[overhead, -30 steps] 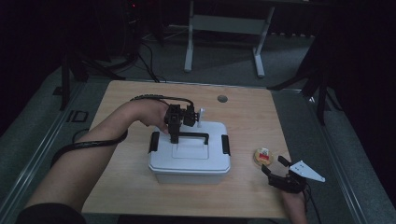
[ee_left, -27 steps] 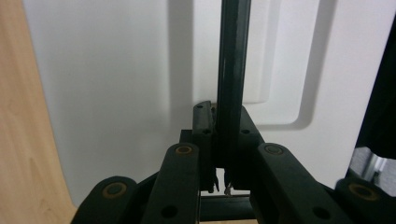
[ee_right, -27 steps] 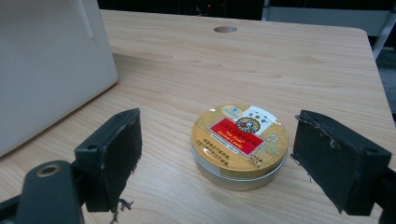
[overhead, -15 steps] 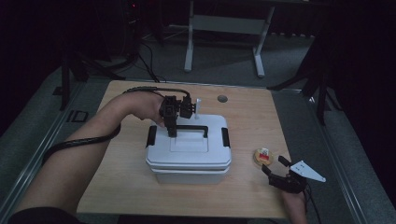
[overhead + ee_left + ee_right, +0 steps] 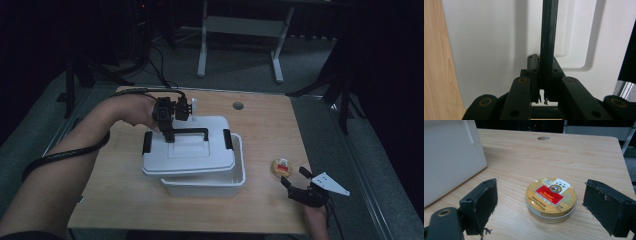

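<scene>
My left gripper [image 5: 169,136] is shut on the black handle [image 5: 192,132] of a white lid [image 5: 187,152] and holds it a little above a white box [image 5: 205,186], shifted to the left so the box's right and front rim show. In the left gripper view the handle bar [image 5: 548,37] runs up between the closed jaws of the left gripper [image 5: 541,72], with the white lid [image 5: 486,45] behind. My right gripper [image 5: 294,176] rests open at the front right. A round gold tin [image 5: 551,198] with a red label lies on the table between and just beyond its black pads [image 5: 484,202].
The wooden table [image 5: 260,130] has a cable hole [image 5: 238,106] near its far edge. The tin [image 5: 281,168] lies right of the box, whose white wall [image 5: 449,157] stands at the left in the right gripper view. A metal stand's legs [image 5: 240,30] stand on the floor beyond the table.
The left gripper has risen with the lid by its handle and carried it back and to the left, uncovering the box's rim. The right gripper has stayed put.
</scene>
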Demonstrator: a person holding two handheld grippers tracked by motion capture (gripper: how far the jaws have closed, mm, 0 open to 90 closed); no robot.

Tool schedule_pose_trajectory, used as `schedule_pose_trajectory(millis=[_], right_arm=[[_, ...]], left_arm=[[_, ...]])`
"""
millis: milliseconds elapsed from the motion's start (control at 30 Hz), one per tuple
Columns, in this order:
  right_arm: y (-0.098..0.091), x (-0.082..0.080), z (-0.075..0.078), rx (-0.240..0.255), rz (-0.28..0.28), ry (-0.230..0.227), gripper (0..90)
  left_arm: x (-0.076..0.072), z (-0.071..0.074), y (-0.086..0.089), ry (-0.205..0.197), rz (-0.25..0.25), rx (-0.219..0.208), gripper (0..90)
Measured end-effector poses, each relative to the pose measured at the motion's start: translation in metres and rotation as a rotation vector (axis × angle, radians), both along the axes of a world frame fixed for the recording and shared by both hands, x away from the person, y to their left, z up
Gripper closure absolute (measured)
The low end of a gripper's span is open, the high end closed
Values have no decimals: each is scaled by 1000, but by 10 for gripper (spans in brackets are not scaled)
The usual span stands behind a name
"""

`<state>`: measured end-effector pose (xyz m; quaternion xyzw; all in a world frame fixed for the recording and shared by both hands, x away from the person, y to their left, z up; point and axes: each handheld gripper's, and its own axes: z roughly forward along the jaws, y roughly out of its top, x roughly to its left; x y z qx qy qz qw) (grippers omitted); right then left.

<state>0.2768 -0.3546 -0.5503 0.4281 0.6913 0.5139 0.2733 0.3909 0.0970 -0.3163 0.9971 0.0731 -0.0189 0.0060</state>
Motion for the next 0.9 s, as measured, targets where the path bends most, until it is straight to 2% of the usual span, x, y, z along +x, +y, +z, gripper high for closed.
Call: schedule_pose_trajectory(millis=[133,200,233,267,467,500,533,767,867,900], right_arm=[[0,0,0,-3,-4,2,119],[1,0,0,-6,-5,3,119],[1,0,0,-6,-5,3,119],[1,1,0,-14,-3,6,119],[1,1,0,-15,-5,7,119],[1,1,0,-12,-6,9,119],[1,0,0,-12,-4,8,119],[1,1,0,-12,-7,10,119],[1,1,0,-15,-6,11,119],[1,1,0,-14,-6,12,119]], left_arm=[[-1,0,13,1,24,3,837],[-2,-1,27,1,47,0,837],[-2,-1,27,1,47,0,837],[-3,-1,37,4,64,-6,837],[-5,-1,55,8,113,-9,837],[-8,-2,69,12,137,3,837],[-9,-2,74,8,142,4,837],[-15,-2,108,9,213,-28,837],[-16,-1,117,7,234,-36,837],[-18,-1,126,6,249,-43,837]])
